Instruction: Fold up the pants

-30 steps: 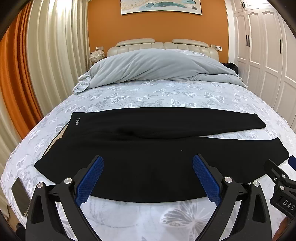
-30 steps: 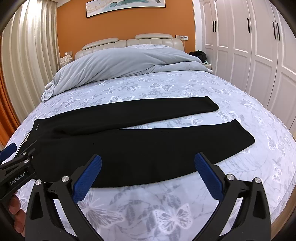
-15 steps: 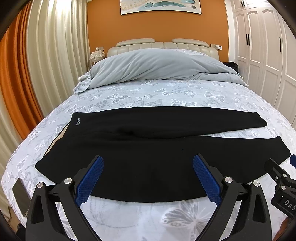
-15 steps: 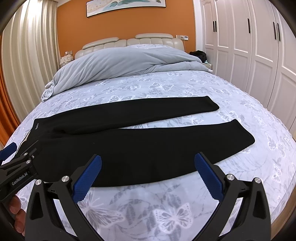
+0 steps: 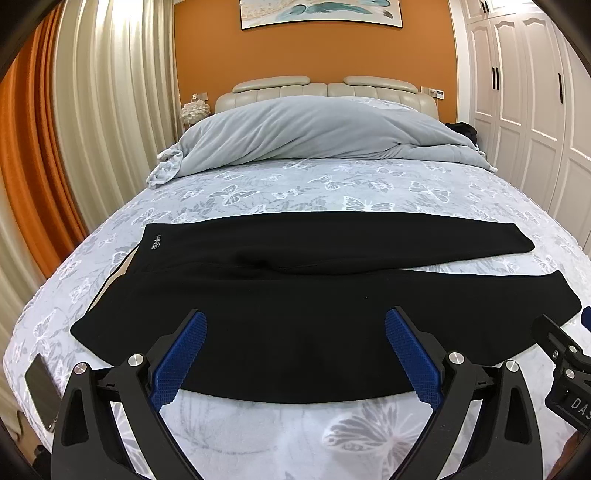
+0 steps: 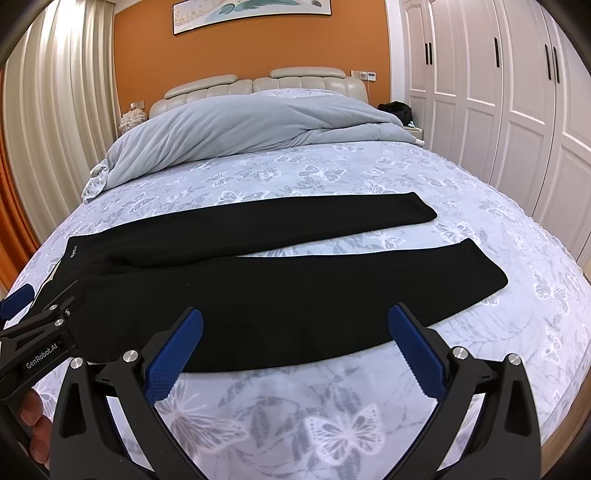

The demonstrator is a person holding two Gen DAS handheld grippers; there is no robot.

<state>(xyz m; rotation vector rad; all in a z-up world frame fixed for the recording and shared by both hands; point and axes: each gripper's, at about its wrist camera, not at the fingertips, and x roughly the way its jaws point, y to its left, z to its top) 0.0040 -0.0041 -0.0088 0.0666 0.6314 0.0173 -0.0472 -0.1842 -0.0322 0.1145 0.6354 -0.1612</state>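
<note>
Both claws, the left gripper and right gripper, gape empty above the flat black pants; I'd pinch the near leg's edge evenly at two spots.

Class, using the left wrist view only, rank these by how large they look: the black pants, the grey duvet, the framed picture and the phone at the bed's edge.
1. black pants, though nearness inflates them
2. grey duvet
3. framed picture, top cropped
4. phone

White lettering "GenRobot.AI" runs along the black plastic left gripper at the near left. "DAS" shows on the black plastic right gripper. The small white logo on the black fabric pants is too small to read.
</note>
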